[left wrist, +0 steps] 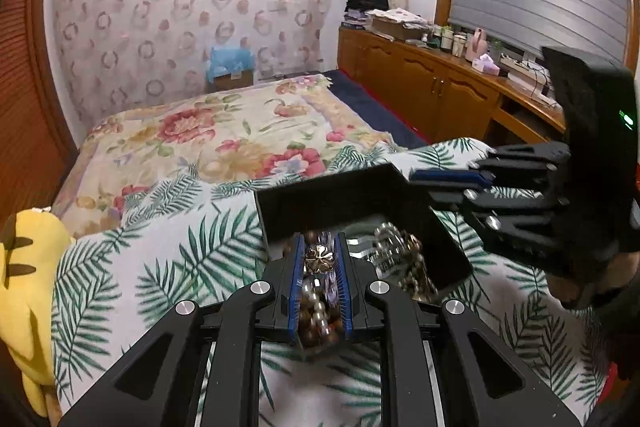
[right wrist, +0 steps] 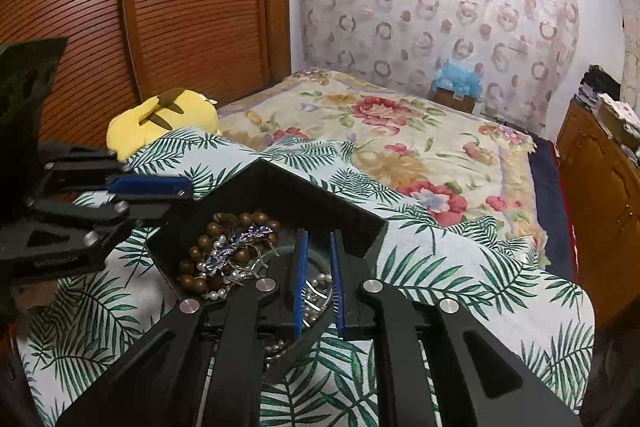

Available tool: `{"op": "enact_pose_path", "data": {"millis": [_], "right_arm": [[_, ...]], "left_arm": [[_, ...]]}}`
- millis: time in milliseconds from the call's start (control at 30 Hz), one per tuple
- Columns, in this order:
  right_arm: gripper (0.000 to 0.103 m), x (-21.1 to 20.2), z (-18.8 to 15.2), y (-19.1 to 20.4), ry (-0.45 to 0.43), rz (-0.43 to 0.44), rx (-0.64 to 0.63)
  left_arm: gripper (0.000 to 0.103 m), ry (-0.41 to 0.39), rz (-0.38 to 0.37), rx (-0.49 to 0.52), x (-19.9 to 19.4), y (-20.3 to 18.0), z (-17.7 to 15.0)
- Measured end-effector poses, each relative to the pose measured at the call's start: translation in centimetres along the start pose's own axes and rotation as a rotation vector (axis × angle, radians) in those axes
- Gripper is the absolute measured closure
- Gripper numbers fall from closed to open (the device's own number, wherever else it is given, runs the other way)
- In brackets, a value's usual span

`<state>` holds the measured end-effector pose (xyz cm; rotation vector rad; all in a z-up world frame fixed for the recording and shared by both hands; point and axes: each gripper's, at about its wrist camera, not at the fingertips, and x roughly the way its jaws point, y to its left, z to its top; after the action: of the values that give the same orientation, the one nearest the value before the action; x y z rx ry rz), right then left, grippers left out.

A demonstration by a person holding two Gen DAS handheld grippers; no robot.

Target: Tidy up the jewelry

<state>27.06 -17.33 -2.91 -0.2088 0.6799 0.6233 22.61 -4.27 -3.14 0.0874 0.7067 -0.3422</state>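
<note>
L tongs (left wrist: 320,259) pinch a beaded strand w/ gold clover charm (left wrist: 320,258), right at the near rim of the black box (left wrist: 360,199) on the palm-print bed cover (left wrist: 160,267); strand's long axis runs fwd-back along the fingers. R tongs (right wrist: 318,267) sit over the box interior, blue pads narrowly apart, prob. gripping nothing. R view alone shows the wooden beads (right wrist: 200,255) and blue rhinestone clip (right wrist: 236,243) piled at the box's left.

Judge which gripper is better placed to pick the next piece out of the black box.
Left. The left gripper already has its jaws closed around a gold clover piece over the black box. The right gripper hangs over the box with parted jaws, holding nothing.
</note>
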Motion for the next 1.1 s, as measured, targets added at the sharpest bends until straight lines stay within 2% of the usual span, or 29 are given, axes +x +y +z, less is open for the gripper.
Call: {"op": "enact_pose_path", "data": {"millis": [233,467,533,667,733,767,800,833,867,900,933,1000,1100], "right_arm": [[0.09,-1.2,-0.7,-0.5,-0.006,-0.016,0.033],[0.09,-2.4,-1.8,-0.9,-0.009,-0.038,0.062],[0.09,-2.8,-2.2,-1.0,-0.011,-0.046,0.074],[0.09,-3.7,-2.9,-0.9,-0.019,-0.054,0.088],[0.09,-4.3,-3.1,-0.8,-0.028,-0.057,0.096],[0.087,-4.6,-3.2,-0.6,-0.033,-0.061,0.101],[0.075,-4.9,-3.4,-0.5,-0.038,-0.065,0.107],[0.069,-5.3,-3.5,-0.4,-0.046,-0.072,0.115],[0.064,-5.7,-3.7,-0.3,-0.056,-0.078,0.124],[0.064,-6.0,-3.9,-0.2,-0.061,-0.079,0.128],[0.063,-6.3,-4.1,-0.1,-0.065,-0.081,0.133],[0.052,-7.0,-4.5,0.4,-0.077,-0.094,0.139],[0.043,-7.9,-4.8,1.0,-0.096,-0.102,0.148]], "left_arm": [[0.089,0.02,0.004,-0.013,2.4,0.0,1.3],[0.088,0.03,0.008,-0.034,3.0,-0.2,1.2],[0.07,0.03,0.009,-0.042,2.8,-0.2,1.1],[0.064,0.019,0.017,-0.054,1.9,-0.5,0.8],[0.052,0.011,0.025,-0.055,1.2,-0.7,0.5],[0.046,0.003,0.034,-0.055,0.7,-0.9,0.4],[0.037,-0.006,0.047,-0.057,0.1,-1.0,0.2],[0.033,-0.012,0.052,-0.058,-0.2,-1.1,0.1],[0.027,-0.022,0.059,-0.063,-0.8,-1.3,-0.2],[0.019,-0.031,0.066,-0.073,-1.3,-1.3,-0.4],[0.016,-0.044,0.074,-0.09,-2.0,-1.2,-0.7],[0.01,-0.059,0.092,-0.101,-3.0,-1.2,-1.3],[0.008,-0.072,0.126,-0.101,-4.4,-1.0,-2.3]]}}
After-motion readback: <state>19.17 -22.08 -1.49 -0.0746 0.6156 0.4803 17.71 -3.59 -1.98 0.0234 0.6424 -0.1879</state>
